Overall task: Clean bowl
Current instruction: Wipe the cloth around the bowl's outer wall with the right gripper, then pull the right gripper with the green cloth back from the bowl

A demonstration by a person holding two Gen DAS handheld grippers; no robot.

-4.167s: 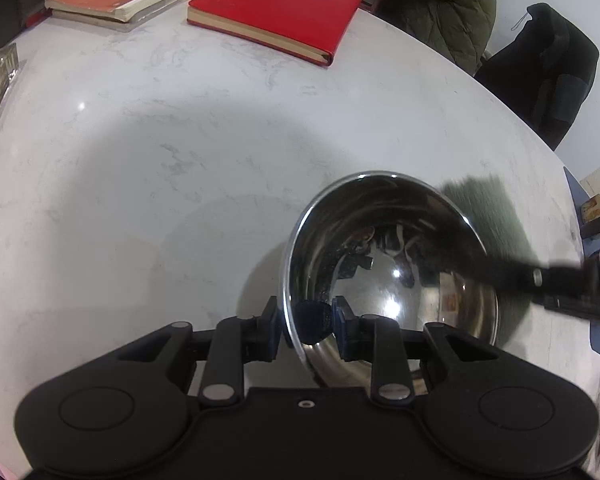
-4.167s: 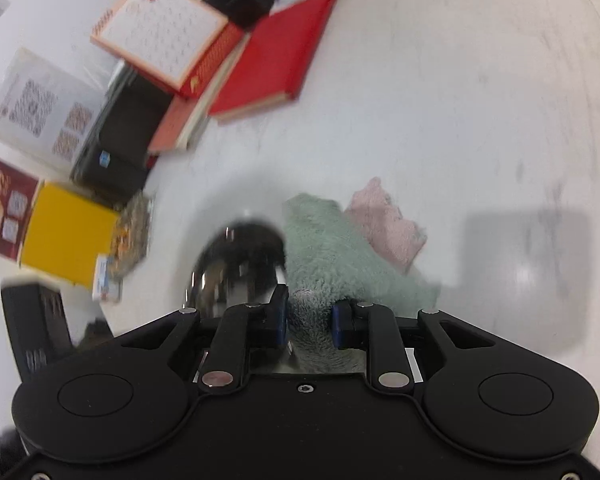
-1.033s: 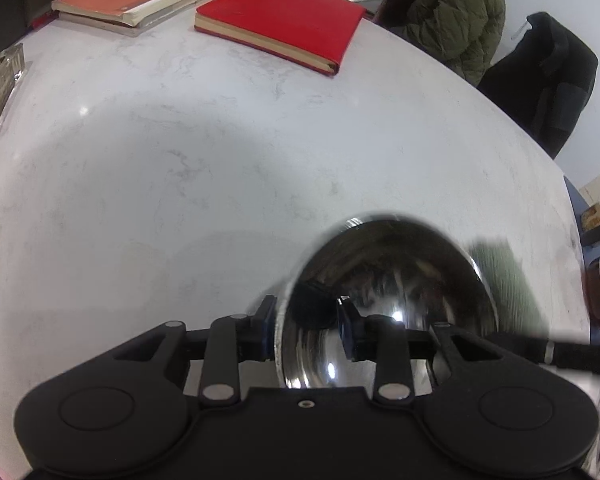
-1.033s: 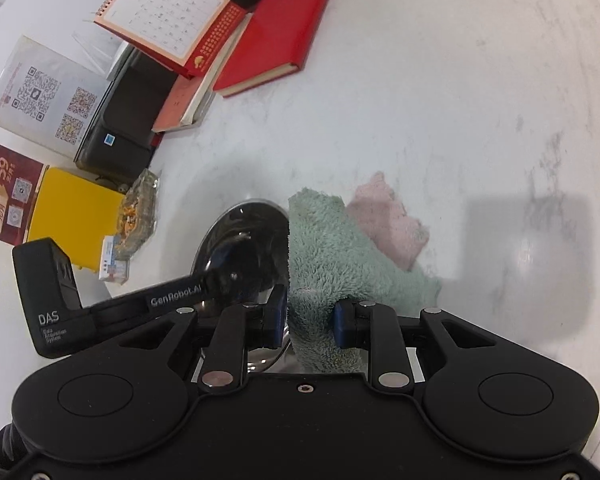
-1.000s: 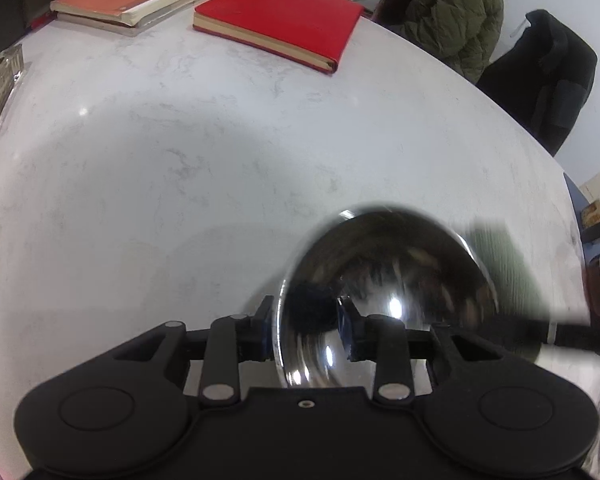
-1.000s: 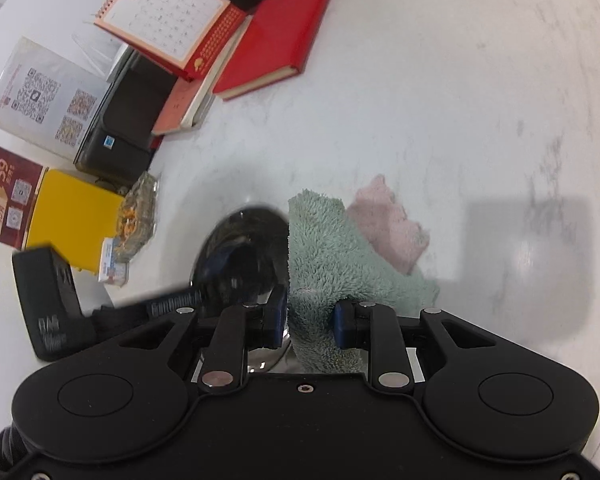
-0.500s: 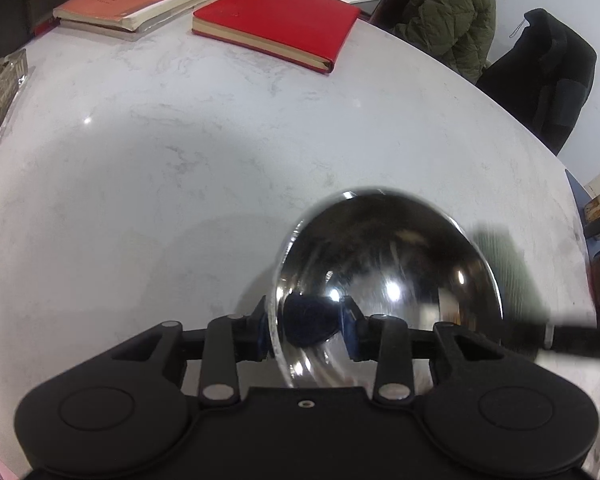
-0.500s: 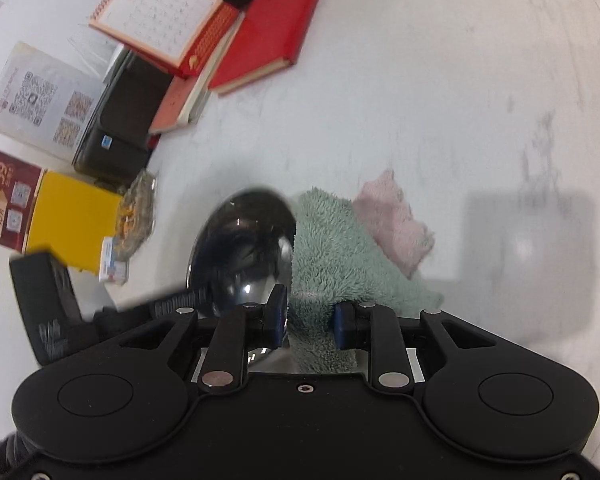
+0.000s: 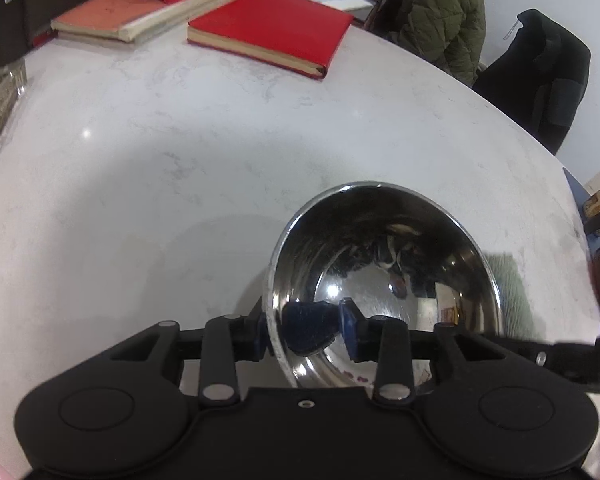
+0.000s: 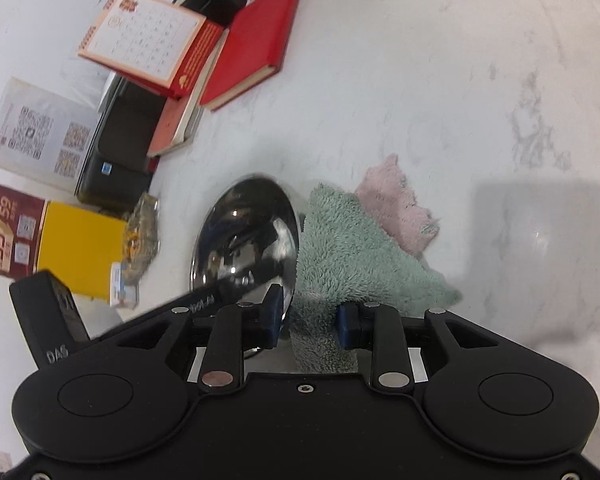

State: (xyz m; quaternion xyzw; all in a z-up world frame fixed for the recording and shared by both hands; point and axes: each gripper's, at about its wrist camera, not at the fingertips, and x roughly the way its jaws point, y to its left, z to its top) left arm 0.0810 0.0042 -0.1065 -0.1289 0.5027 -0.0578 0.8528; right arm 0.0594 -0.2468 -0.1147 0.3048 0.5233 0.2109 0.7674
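A shiny steel bowl (image 9: 380, 276) sits tipped on the white marble tabletop (image 9: 160, 152), its mouth turned toward the left tongs (image 9: 304, 332), which are clenched on its near rim: one blue pad sits inside the bowl, the other outside against the wall. From the right wrist view the same bowl (image 10: 244, 232) lies at about eleven o'clock from the right tongs (image 10: 308, 316), and a fluffy green cloth (image 10: 348, 256) is pressed against its outer side at three o'clock. That cloth runs back between the right tongs' pads, whose jaws are opening at this moment; the right-hand pad looks to touch the pile, while a gap shows at the left-hand one, so the cloth seems to lie loose. A pink cloth (image 10: 396, 204) peeks out behind the green one at one o'clock. Farther off at twelve o'clock in the left wrist view lies a red book (image 9: 272, 28), with a desk calendar (image 10: 144, 40) on other books beside it, and a person in a green padded jacket (image 9: 440, 12) sits beyond the tabletop's far edge.
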